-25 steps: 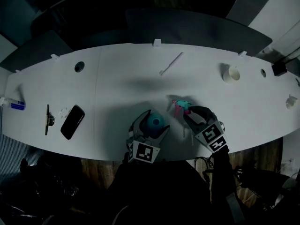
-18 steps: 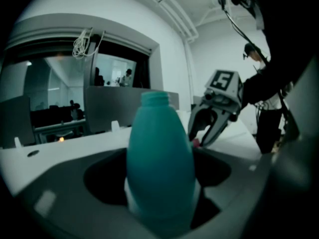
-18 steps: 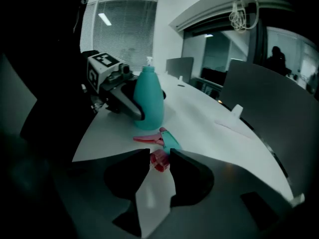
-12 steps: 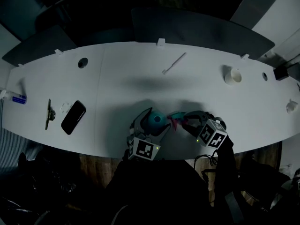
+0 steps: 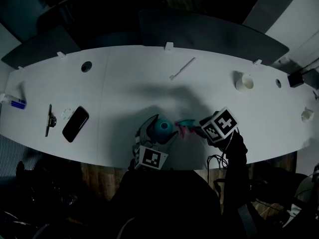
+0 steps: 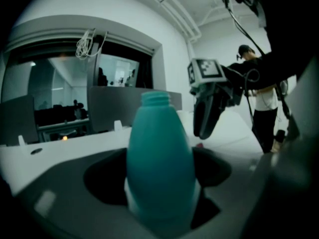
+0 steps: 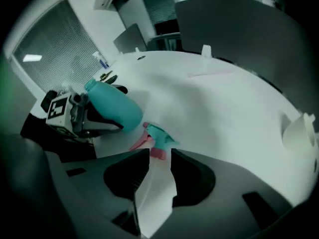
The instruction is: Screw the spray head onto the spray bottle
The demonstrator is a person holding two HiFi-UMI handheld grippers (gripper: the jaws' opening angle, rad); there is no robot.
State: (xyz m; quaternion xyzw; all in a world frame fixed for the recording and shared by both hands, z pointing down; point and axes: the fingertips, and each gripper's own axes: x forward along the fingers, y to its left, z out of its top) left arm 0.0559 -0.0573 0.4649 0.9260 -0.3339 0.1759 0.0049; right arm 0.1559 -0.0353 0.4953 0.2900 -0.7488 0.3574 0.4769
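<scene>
The left hand-held gripper [image 6: 159, 180] clamps the teal spray bottle [image 6: 159, 148] upright at the counter's [image 5: 124, 83] near edge. Just right of its open neck, the right hand-held gripper [image 7: 160, 156] pinches the spray head [image 7: 158, 136], collar not yet above it.

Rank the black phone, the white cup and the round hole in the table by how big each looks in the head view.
1. black phone: clearly the largest.
2. white cup: middle.
3. round hole: smallest, though not far below the cup.
</scene>
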